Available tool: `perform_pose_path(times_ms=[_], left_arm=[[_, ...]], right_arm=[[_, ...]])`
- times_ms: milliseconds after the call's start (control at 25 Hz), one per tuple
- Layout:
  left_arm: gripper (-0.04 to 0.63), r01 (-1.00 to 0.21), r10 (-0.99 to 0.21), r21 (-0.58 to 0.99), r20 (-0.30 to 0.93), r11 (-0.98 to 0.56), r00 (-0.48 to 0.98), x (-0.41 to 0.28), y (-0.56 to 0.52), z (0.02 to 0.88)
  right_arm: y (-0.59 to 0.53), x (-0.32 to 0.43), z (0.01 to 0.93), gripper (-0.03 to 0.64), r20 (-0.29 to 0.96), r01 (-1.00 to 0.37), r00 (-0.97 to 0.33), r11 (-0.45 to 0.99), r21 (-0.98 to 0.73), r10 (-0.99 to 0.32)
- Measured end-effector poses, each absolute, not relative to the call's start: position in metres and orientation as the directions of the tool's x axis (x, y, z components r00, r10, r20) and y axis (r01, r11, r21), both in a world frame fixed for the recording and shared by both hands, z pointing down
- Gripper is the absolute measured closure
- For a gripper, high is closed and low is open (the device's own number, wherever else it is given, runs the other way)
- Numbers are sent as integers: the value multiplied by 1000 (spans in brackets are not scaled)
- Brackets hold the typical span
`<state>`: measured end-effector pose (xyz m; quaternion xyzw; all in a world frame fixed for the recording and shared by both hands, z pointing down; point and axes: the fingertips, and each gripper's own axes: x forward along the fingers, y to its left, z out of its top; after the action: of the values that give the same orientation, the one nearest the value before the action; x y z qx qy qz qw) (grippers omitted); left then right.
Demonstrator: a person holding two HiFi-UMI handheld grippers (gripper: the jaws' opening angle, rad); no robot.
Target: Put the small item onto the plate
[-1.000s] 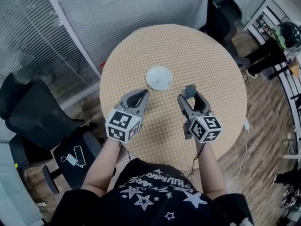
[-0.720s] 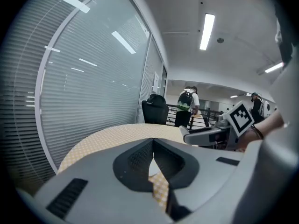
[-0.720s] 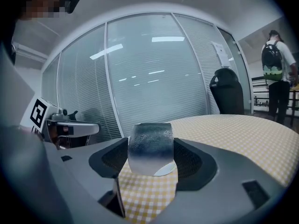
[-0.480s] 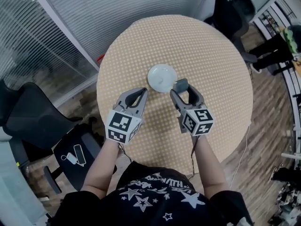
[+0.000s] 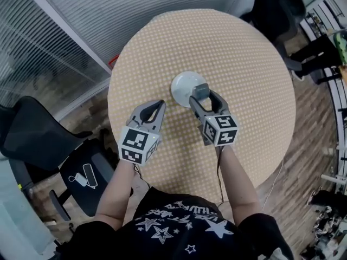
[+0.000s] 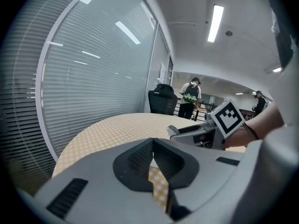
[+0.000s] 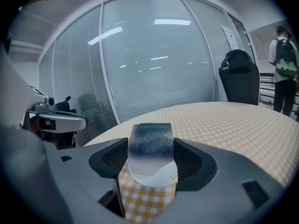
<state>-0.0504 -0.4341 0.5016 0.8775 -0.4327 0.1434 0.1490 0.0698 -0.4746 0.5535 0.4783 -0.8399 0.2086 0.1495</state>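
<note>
A small white plate (image 5: 181, 83) sits near the middle of the round checked table (image 5: 244, 64). My right gripper (image 5: 199, 95) is shut on the small item (image 5: 199, 90), a grey-blue block with a white base. It hangs at the plate's near right edge; I cannot tell whether it touches the plate. In the right gripper view the item (image 7: 150, 148) fills the gap between the jaws of the right gripper (image 7: 150, 158). My left gripper (image 5: 158, 106) is shut on nothing, left of the plate and nearer me. The left gripper view shows the left gripper (image 6: 152, 158) with jaws together.
A black office chair (image 5: 32, 140) stands left of the table, with a white charger (image 5: 85, 179) on a seat beside it. Another dark chair (image 5: 276, 7) is at the far right. A glass wall with blinds (image 5: 81, 20) runs behind. A person with a backpack (image 6: 190, 94) stands far off.
My right gripper has carried the item left and forward, from the table right of the plate to the plate's near right edge. The left gripper has stayed about where it was.
</note>
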Motion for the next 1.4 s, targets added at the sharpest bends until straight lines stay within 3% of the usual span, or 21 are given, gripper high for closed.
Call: perform_pose_path(times_ms=[960,1400], left_arm=[[589,-823,-693,162,466,-544,550,-53,-444,546],[591,-825,-693,165,468,-541,548,-54,-439,547]], right_arm=[[-511,47,621,321,696,-825,-423,565,-30,-581],[-512,44,624,321,695,-828,-417,560,-23,-587]])
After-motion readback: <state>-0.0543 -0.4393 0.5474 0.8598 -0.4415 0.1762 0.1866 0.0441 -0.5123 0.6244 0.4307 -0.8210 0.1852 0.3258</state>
